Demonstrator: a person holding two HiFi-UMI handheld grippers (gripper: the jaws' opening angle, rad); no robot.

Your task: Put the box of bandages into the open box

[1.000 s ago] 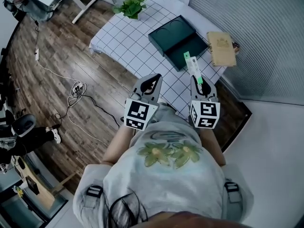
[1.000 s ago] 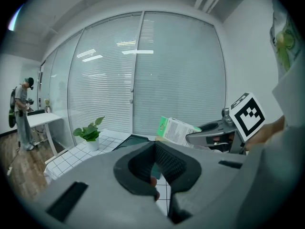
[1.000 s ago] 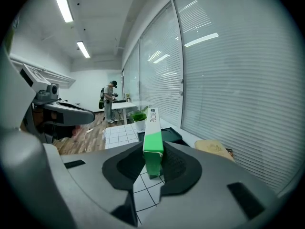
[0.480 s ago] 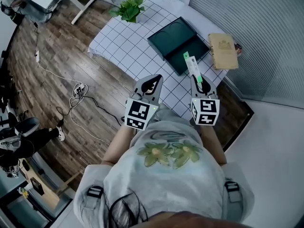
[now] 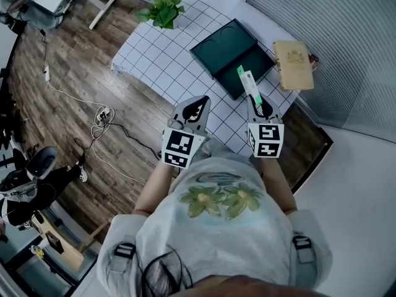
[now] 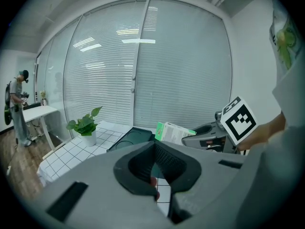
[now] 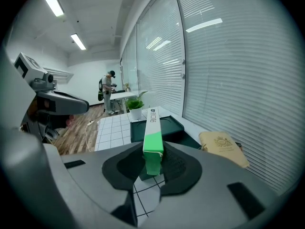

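The box of bandages [image 5: 249, 86], long, white with a green end, sticks out forward from my right gripper [image 5: 258, 108], which is shut on its green end [image 7: 153, 152]. Its far tip hangs over the near edge of the open dark green box [image 5: 230, 49] on the checked tablecloth. In the right gripper view the dark box [image 7: 172, 126] lies just beyond the bandage box. My left gripper [image 5: 194, 106] hovers over the table's near edge, left of the right one, jaws together and nothing between them [image 6: 155, 148]. The left gripper view shows the bandage box [image 6: 172, 131] at its right.
A tan book-like case [image 5: 294, 64] lies right of the open box at the table's edge. A potted plant [image 5: 163, 9] stands at the far left corner of the table [image 5: 154, 54]. Cables [image 5: 99, 117] trail on the wooden floor at left. People stand further off [image 7: 109, 90].
Both grippers have moved a little forward and down toward the table. The bandage box, still held, now reaches further over the open box's near edge.
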